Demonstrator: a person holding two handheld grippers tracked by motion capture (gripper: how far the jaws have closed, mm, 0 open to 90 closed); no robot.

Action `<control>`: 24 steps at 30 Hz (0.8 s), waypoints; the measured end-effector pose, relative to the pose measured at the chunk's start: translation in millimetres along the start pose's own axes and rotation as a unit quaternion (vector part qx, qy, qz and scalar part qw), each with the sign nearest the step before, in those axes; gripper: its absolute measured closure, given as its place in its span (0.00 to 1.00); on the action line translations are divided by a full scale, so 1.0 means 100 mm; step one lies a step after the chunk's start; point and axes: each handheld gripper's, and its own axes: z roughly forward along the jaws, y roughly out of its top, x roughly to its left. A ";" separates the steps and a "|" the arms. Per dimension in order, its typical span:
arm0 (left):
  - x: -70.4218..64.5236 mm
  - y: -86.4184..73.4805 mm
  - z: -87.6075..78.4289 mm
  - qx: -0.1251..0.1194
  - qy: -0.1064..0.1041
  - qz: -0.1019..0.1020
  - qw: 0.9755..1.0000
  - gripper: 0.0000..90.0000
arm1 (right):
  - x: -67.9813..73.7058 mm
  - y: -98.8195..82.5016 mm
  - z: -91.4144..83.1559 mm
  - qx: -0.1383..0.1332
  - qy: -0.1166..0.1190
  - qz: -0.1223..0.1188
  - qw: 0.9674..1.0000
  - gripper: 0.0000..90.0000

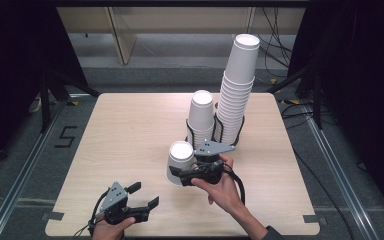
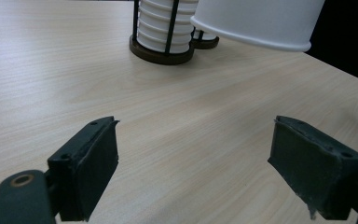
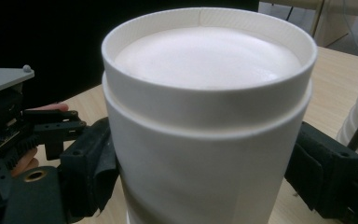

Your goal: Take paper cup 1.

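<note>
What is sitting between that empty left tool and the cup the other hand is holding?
Nothing visible. Bare table lies between the open left tool and the upside-down paper cup clamped in the right tool. The two cup stacks stand farther back, off that line.

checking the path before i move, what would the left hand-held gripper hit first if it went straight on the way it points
Probably the upside-down paper cup held by the right hand-held gripper. The left hand-held gripper, jaws open and empty, looks across bare table toward it. Depth is unclear.
</note>
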 end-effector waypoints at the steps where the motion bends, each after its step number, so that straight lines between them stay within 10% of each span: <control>1: 0.00 0.00 0.00 0.000 0.000 0.001 1.000 0.16 | 0.00 -0.01 0.01 0.001 0.003 -0.005 1.000 0.21; 24: -0.01 0.00 0.01 -0.004 -0.007 0.010 1.000 0.16 | 0.06 -0.27 0.12 0.029 0.013 0.003 0.999 0.21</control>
